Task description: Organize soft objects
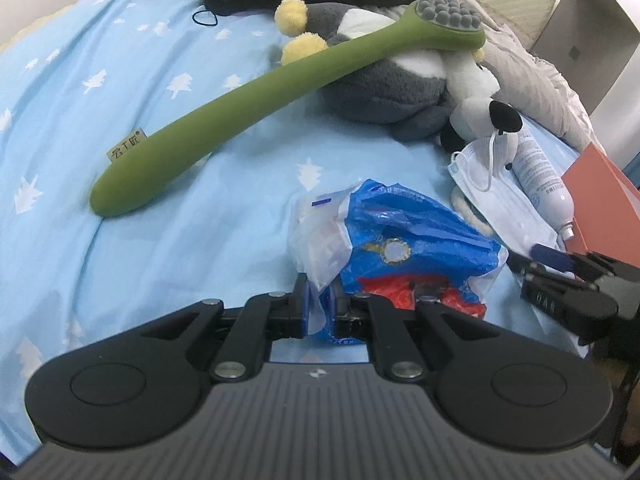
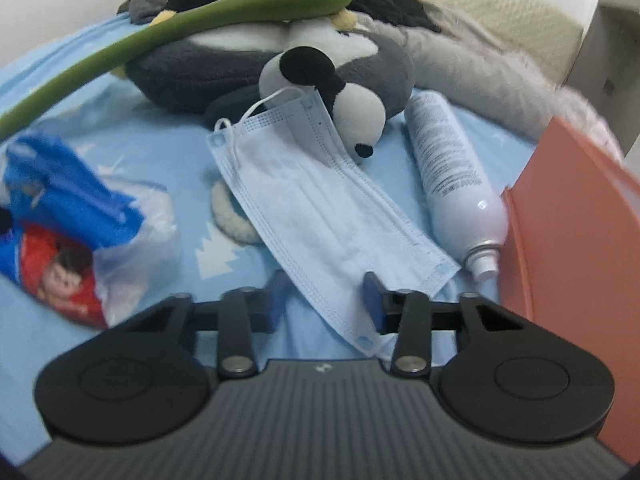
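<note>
The left gripper (image 1: 320, 304) has its two fingers clenched on the near edge of one crumpled blue, red and clear plastic bag (image 1: 394, 248), which lies on the bed sheet (image 1: 120, 100), a light blue one printed with white trees. The right gripper (image 2: 326, 300) has its two blue-padded fingers spread apart, one on each side of the near end of one light blue face mask (image 2: 320, 208); whether the pads touch it cannot be told. The mask lies flat on the sheet, its far end tucked under the snout of one small black-and-white plush dog (image 2: 340, 96). Just right of the mask lies one white spray bottle (image 2: 452, 176) on its side, nozzle toward the camera, close against one orange box (image 2: 576, 224). A cream fleecy piece shows partly under the mask's left edge. Behind the dog sits one larger grey-and-white plush toy (image 1: 384, 92) with two yellow pom-poms in view. One long green massage stick (image 1: 224, 120) with a grey knobbed head rests its head on that plush and its handle on the sheet. One dark hair tie (image 1: 205, 18) lies farther back, near a pile of dark and grey clothing.
</note>
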`<state>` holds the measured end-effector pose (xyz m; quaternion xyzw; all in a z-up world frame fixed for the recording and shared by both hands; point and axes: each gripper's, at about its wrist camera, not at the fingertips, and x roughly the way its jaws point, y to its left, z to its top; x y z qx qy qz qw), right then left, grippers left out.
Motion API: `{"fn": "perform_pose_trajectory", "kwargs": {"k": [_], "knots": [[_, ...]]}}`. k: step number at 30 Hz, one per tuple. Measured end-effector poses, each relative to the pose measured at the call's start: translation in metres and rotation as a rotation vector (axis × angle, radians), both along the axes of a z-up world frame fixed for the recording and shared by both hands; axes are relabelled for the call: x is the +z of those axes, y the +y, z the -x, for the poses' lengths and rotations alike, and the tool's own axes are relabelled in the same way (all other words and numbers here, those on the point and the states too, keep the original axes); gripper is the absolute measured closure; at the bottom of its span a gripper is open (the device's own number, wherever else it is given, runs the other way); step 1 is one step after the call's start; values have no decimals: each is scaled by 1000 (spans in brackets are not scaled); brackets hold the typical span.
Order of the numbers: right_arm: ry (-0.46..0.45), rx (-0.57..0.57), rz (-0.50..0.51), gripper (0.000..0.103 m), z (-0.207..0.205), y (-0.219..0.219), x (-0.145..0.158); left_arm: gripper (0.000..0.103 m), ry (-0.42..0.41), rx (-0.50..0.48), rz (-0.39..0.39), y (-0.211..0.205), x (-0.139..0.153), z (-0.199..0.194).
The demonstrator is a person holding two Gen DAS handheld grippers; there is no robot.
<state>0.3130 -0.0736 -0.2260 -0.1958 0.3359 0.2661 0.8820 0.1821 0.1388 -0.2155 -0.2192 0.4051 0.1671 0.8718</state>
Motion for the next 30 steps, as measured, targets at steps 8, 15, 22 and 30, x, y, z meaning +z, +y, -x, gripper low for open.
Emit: {"fn": "perform_pose_trajectory", "kwargs": {"k": [8, 15, 22, 30], "knots": [[2, -36, -10, 100, 10, -7, 12, 92, -1, 30, 22, -6, 1, 14], [-52, -97, -3, 100, 45, -28, 37, 92, 10, 41, 38, -24, 3, 31], [-67, -114, 31, 100, 93, -45, 53, 91, 14, 2, 59, -45, 4, 45], [12, -139, 3, 100, 144, -67, 52, 91, 33, -69, 68, -63, 8, 65]]}}
